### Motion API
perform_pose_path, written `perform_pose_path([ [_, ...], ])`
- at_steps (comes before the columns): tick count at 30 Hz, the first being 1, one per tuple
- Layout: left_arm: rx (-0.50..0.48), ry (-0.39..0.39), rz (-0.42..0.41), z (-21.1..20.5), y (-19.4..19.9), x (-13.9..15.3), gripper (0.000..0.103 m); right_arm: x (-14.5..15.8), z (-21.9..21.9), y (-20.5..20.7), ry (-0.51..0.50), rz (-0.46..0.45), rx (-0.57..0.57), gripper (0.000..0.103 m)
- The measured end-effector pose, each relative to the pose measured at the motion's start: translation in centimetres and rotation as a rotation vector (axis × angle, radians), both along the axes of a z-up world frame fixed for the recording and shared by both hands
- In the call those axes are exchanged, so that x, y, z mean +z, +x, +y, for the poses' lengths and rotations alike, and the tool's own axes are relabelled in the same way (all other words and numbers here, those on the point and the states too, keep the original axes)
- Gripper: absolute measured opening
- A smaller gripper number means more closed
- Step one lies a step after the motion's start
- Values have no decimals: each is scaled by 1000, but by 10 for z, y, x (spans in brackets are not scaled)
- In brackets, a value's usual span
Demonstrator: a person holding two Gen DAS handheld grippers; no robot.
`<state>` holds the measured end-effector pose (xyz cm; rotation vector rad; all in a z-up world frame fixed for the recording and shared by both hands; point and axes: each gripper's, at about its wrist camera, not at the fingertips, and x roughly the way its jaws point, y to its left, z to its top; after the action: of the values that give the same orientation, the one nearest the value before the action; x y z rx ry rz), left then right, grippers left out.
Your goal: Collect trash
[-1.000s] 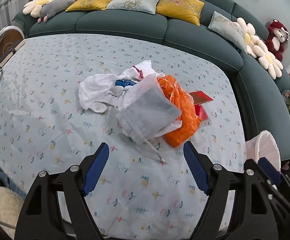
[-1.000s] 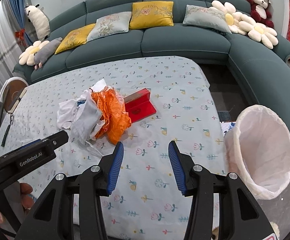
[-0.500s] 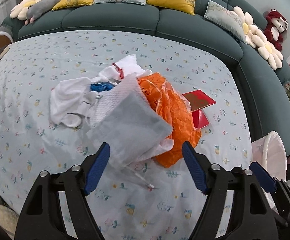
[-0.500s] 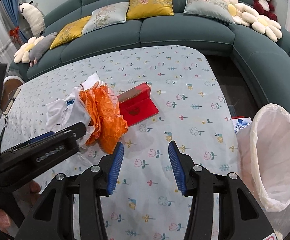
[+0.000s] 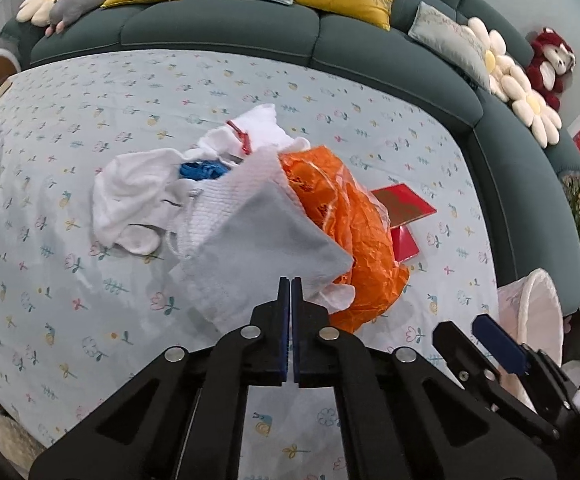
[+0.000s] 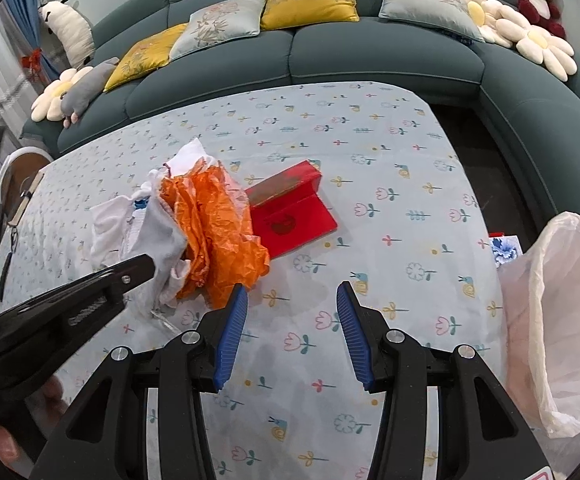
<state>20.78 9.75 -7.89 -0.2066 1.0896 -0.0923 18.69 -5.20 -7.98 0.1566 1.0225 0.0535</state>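
Note:
A heap of trash lies mid-table: a grey drawstring pouch [image 5: 262,240] [image 6: 162,240], a crumpled orange plastic bag [image 5: 349,220] [image 6: 214,224], white cloths [image 5: 130,188] with a blue scrap [image 5: 202,170], and an open red box [image 5: 403,204] [image 6: 293,216]. My left gripper [image 5: 290,280] [image 6: 152,266] has its jaws pressed together at the pouch's near edge, pinching the fabric. My right gripper [image 6: 291,292] stands open over bare tablecloth just right of the orange bag, with nothing between its fingers.
A bin lined with a white bag [image 6: 561,320] [image 5: 529,308] stands off the table's right edge. The flowered tablecloth [image 6: 369,140] covers the table. A dark green sofa [image 6: 369,52] with cushions and plush toys curves behind. A chair [image 6: 14,172] stands at the left.
The left jaws went from wide open to closed on the pouch's edge as the gripper sank toward the heap. The right gripper came down and closer to the orange bag, its opening unchanged.

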Motion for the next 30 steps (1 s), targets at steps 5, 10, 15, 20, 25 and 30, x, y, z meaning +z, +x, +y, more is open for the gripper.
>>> perform_pose_path([
  [5,21,-18,-10,10,-6,8,0,2,6,1,5,-5,12,46],
  [10,26,-27,-5,19,-10,10,1,6,12,-1,15,-11,25,46],
  [15,66,-17,17,36,-15,6,16,7,27,6,37,-11,63,45],
  [20,121,-3,17,59,-19,2,33,6,48,21,43,-11,109,42],
  [25,150,1,30,76,-17,-3,41,-3,66,37,42,9,140,33],
  [30,153,1,43,83,-14,-9,41,-12,75,46,52,29,153,14],
])
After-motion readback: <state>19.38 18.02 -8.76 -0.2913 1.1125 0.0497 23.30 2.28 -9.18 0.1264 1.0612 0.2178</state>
